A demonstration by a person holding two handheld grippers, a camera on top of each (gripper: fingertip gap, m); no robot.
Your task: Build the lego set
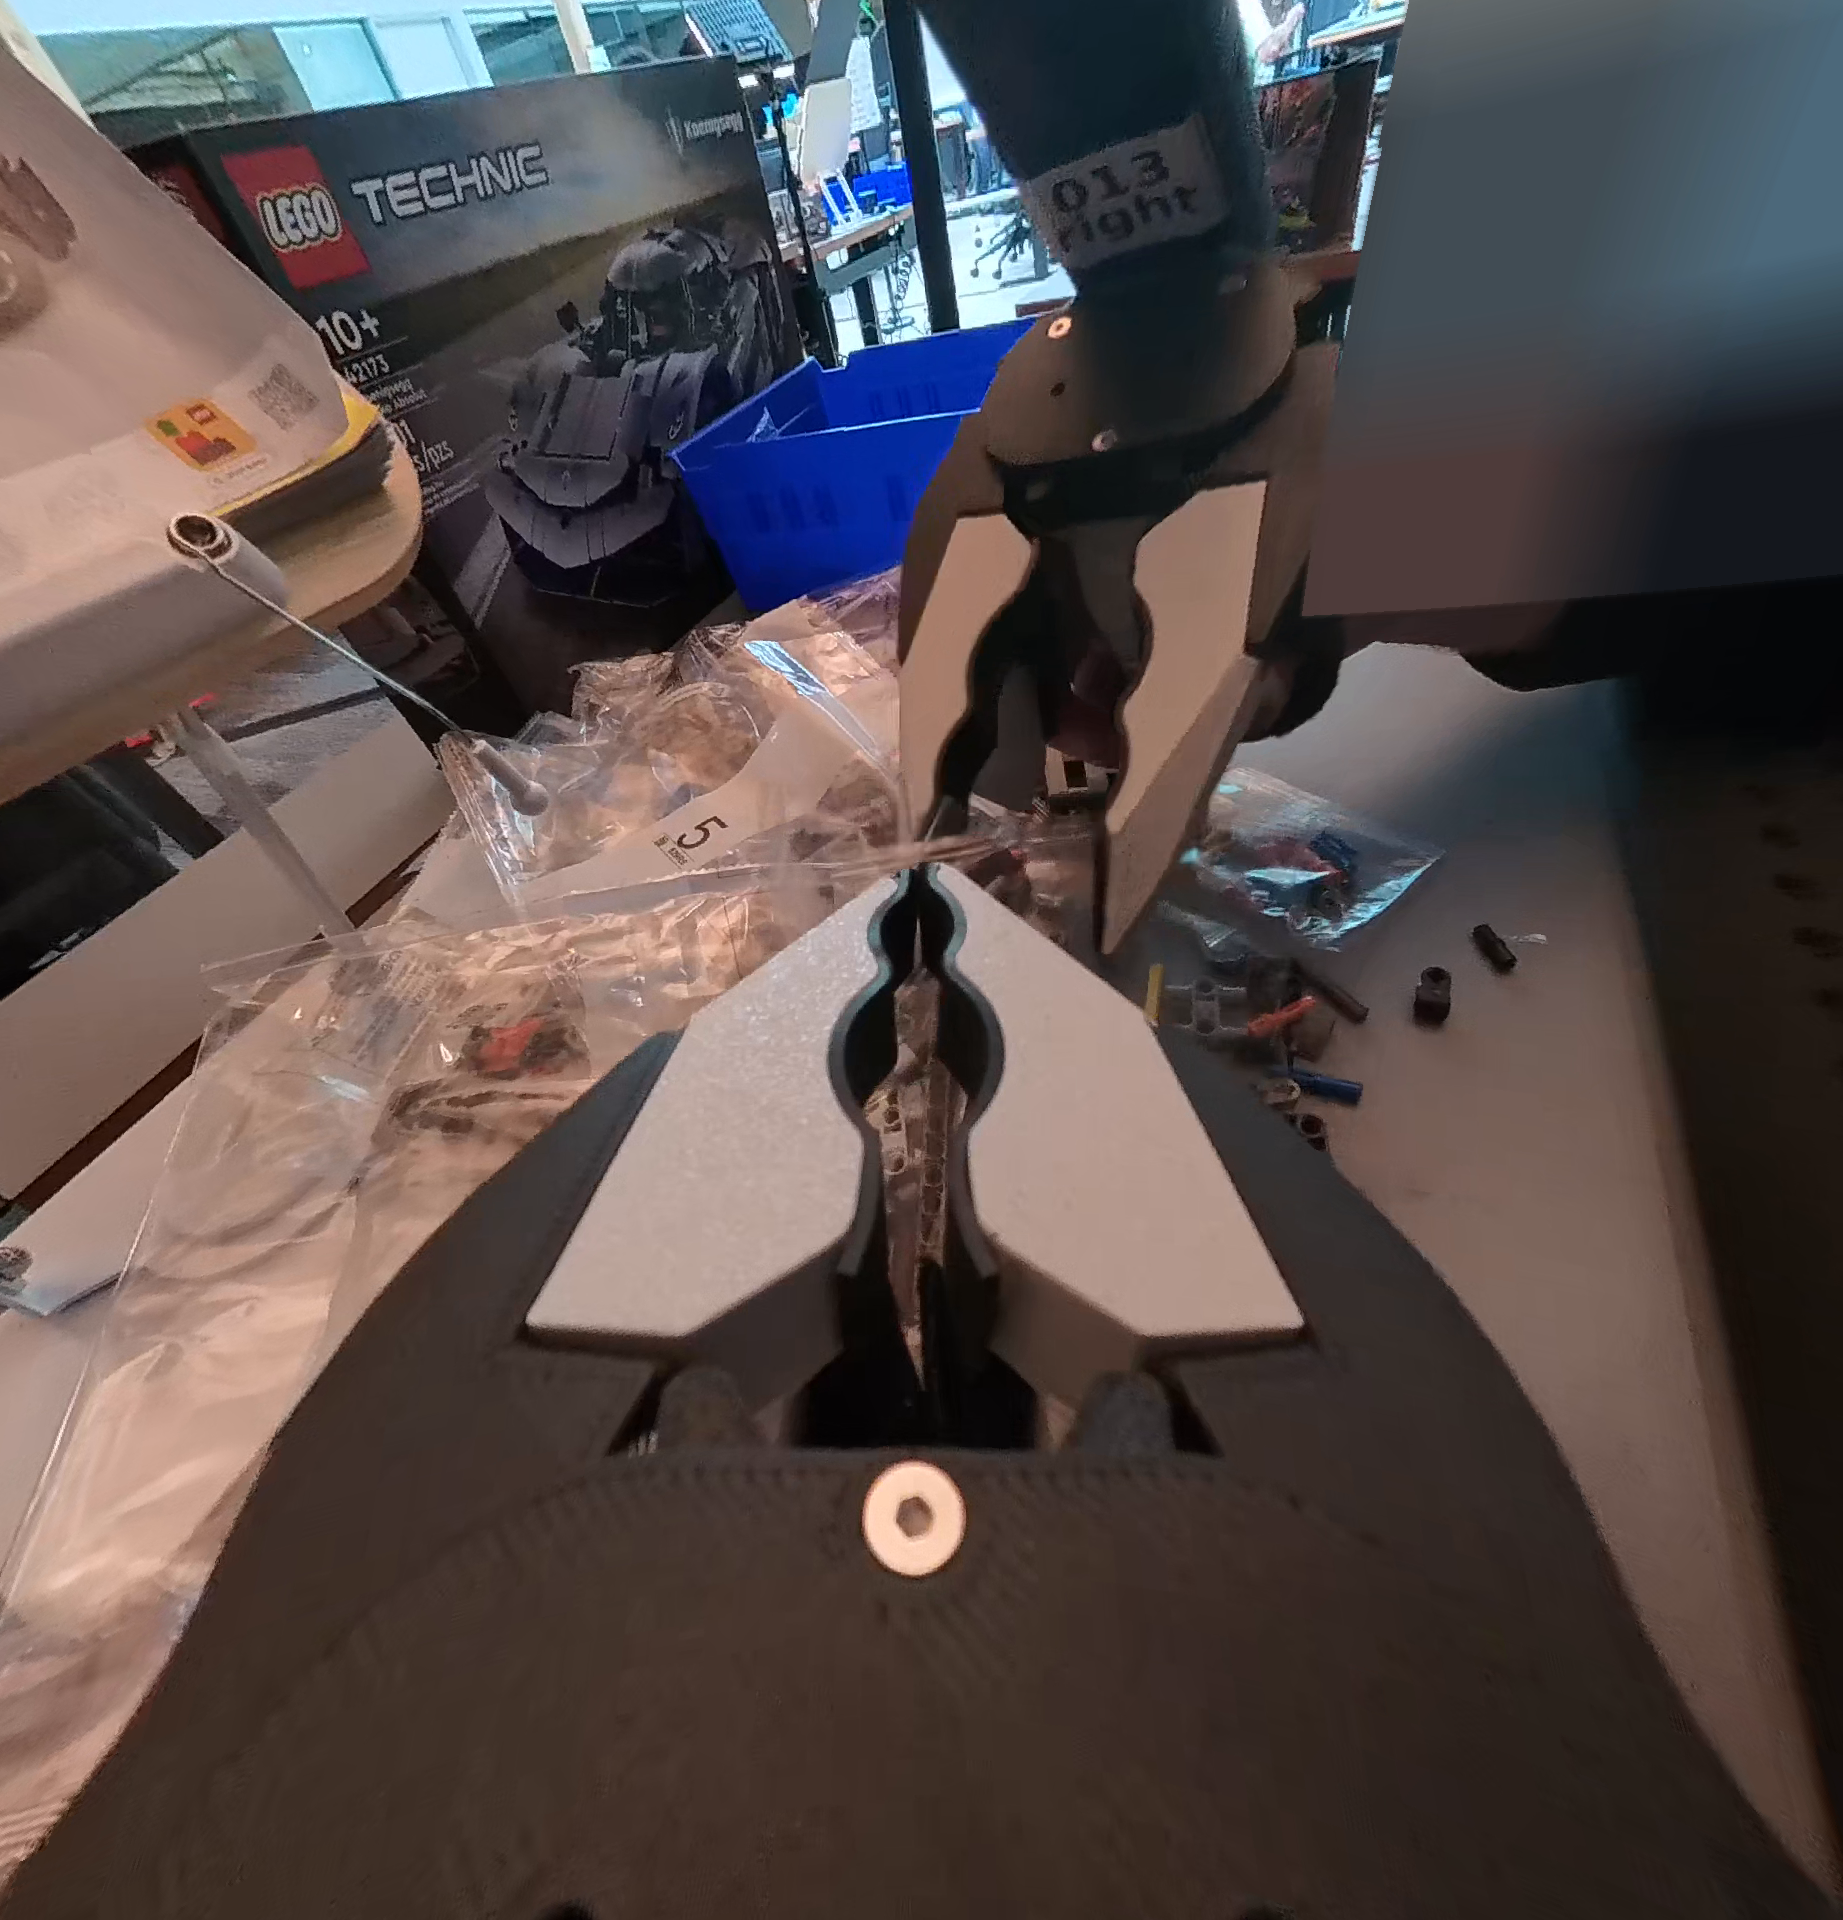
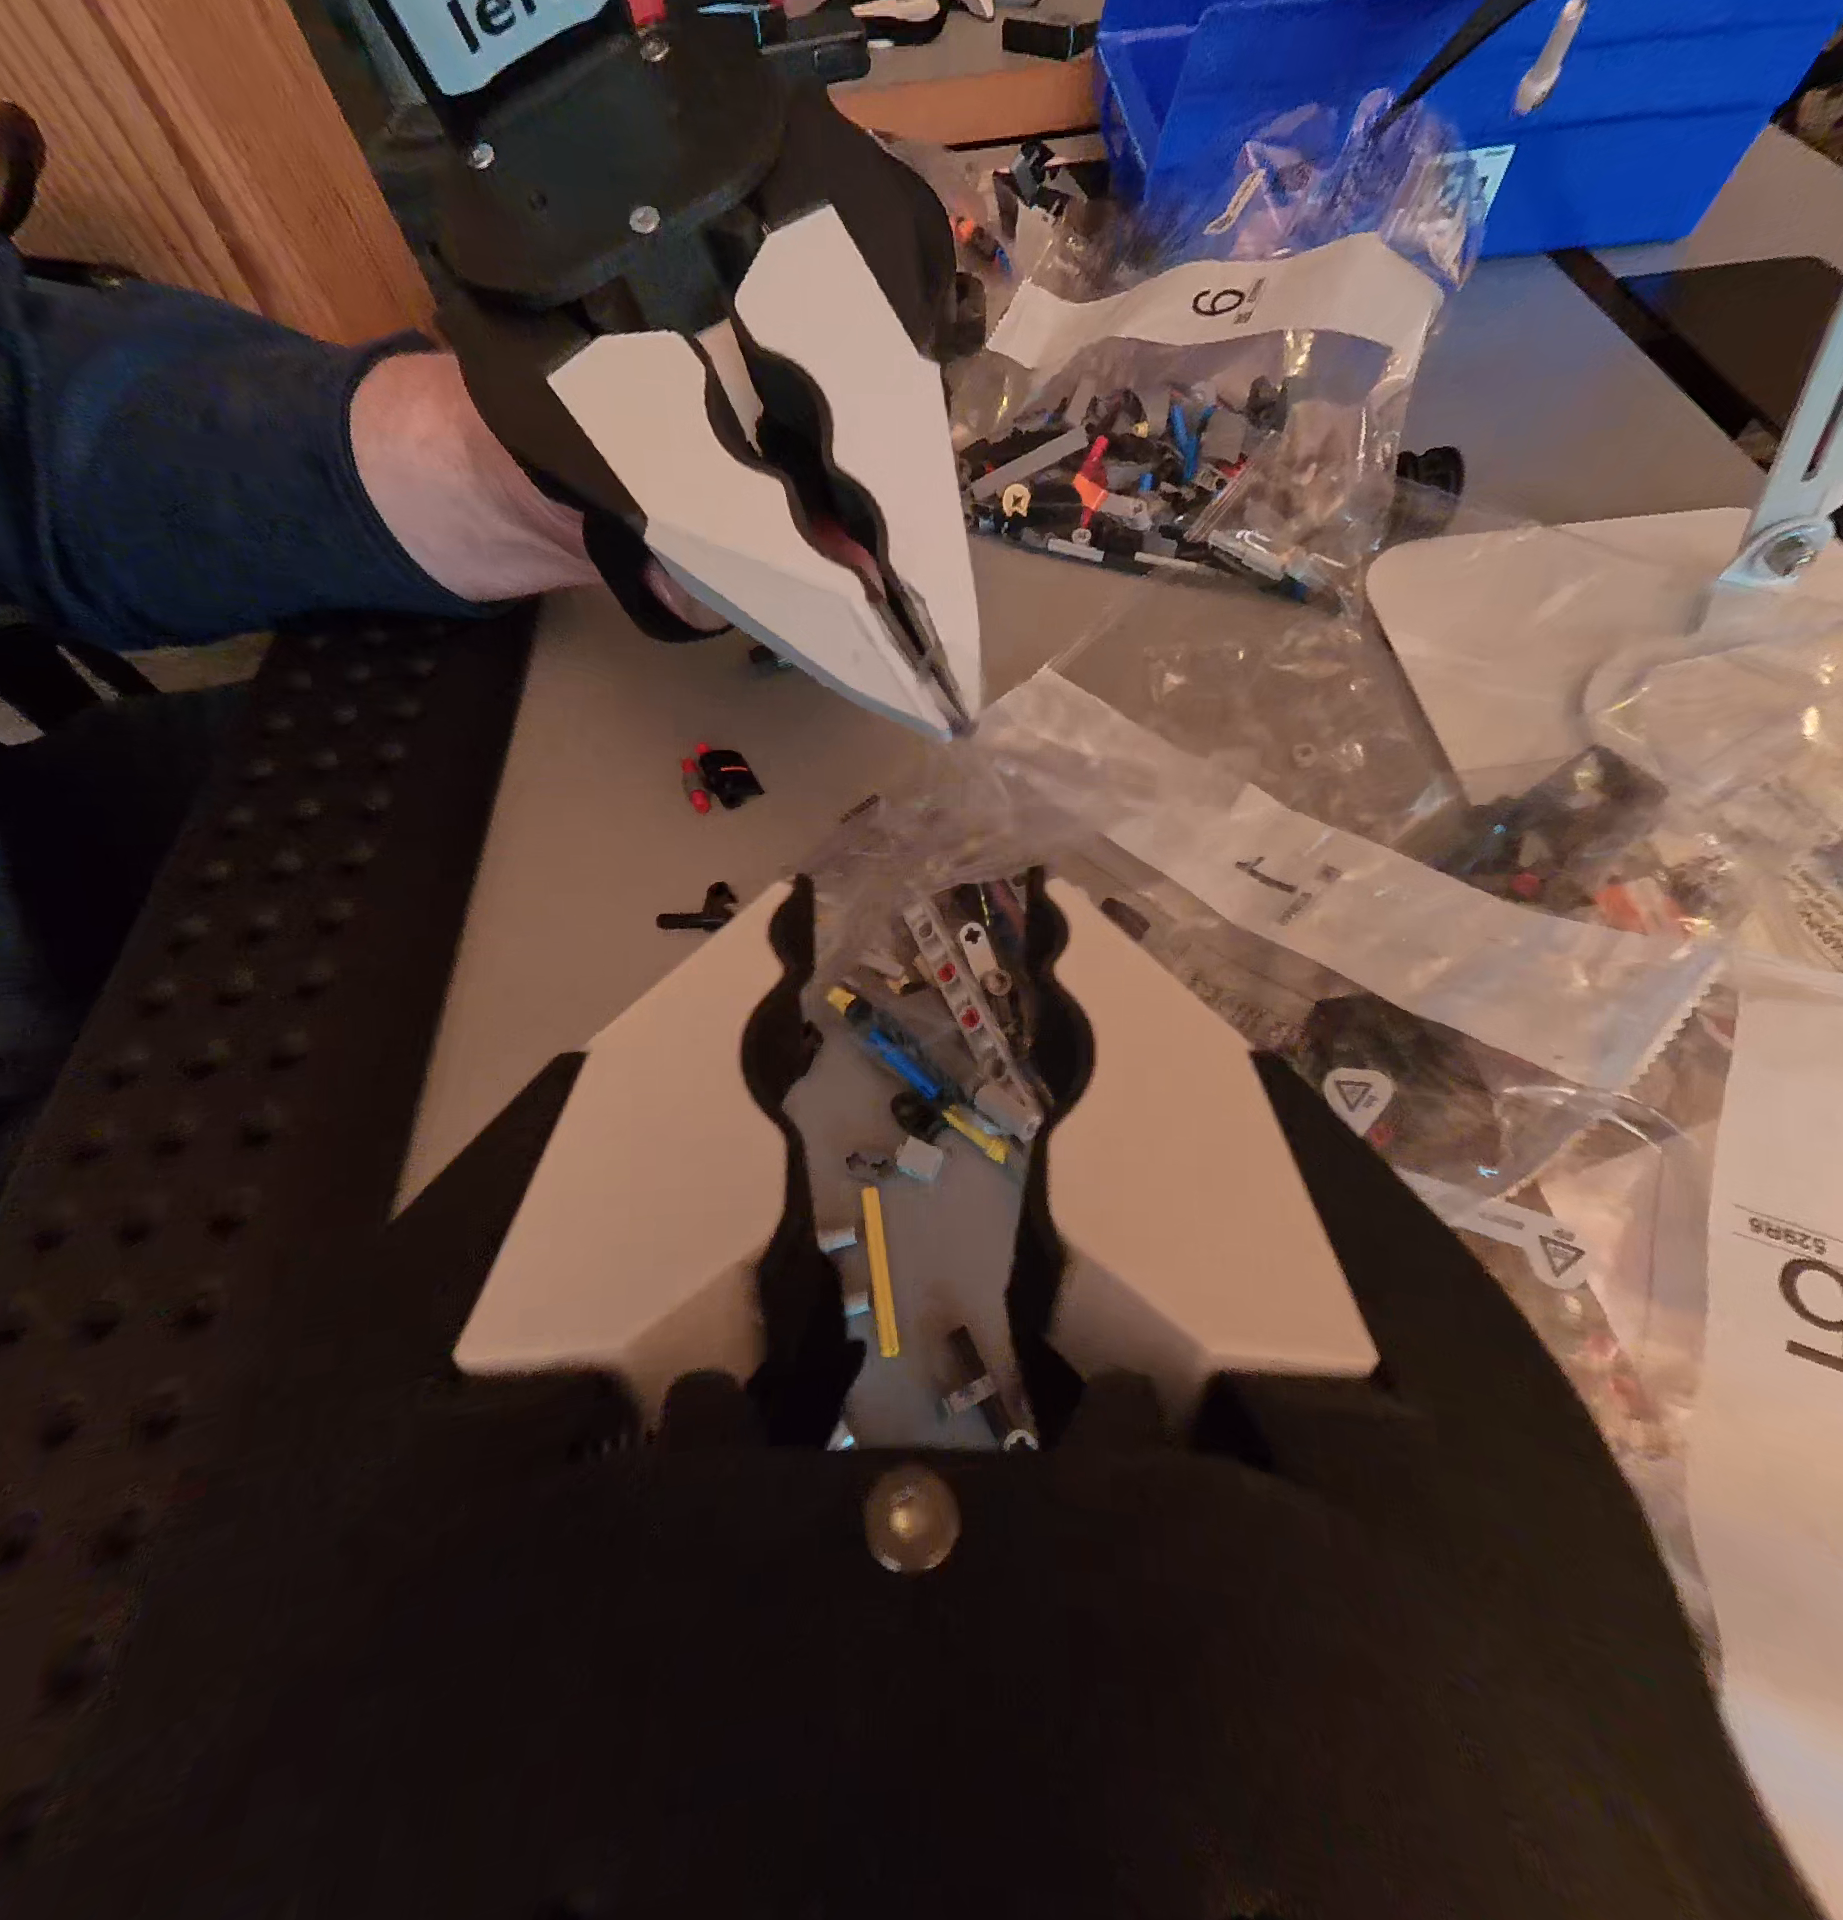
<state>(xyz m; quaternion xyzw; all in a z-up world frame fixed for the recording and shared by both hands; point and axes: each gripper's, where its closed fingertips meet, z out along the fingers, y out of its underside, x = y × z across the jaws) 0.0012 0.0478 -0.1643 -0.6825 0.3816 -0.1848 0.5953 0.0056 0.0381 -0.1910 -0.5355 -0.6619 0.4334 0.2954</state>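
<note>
My left gripper [image 1: 922, 878] is shut on the top edge of a small clear plastic bag [image 1: 917, 1122] of Lego Technic pieces, which hangs below it. In the right wrist view the left gripper [image 2: 958, 722] pinches the bag's crumpled corner and holds the bag [image 2: 948, 966] up off the grey table [image 2: 605, 831]. My right gripper [image 2: 917, 894] is open, and its jaws stand on either side of the bag's lower part without closing on it. It also shows in the left wrist view [image 1: 1031, 883], just behind the left fingertips. Loose pieces, among them a yellow axle [image 2: 878, 1268], lie on the table beneath.
Several other clear numbered bags [image 2: 1166, 447] [image 1: 397, 1039] cover the table's middle and one side. A blue bin [image 1: 823, 488] and the dark Lego box [image 1: 501, 343] stand behind. An instruction booklet on a stand [image 1: 117, 416] is at the left. A black perforated mat [image 2: 221, 935] borders the table. Small loose parts [image 1: 1281, 1013] lie scattered. Left and right tips are no more than a few centimetres apart.
</note>
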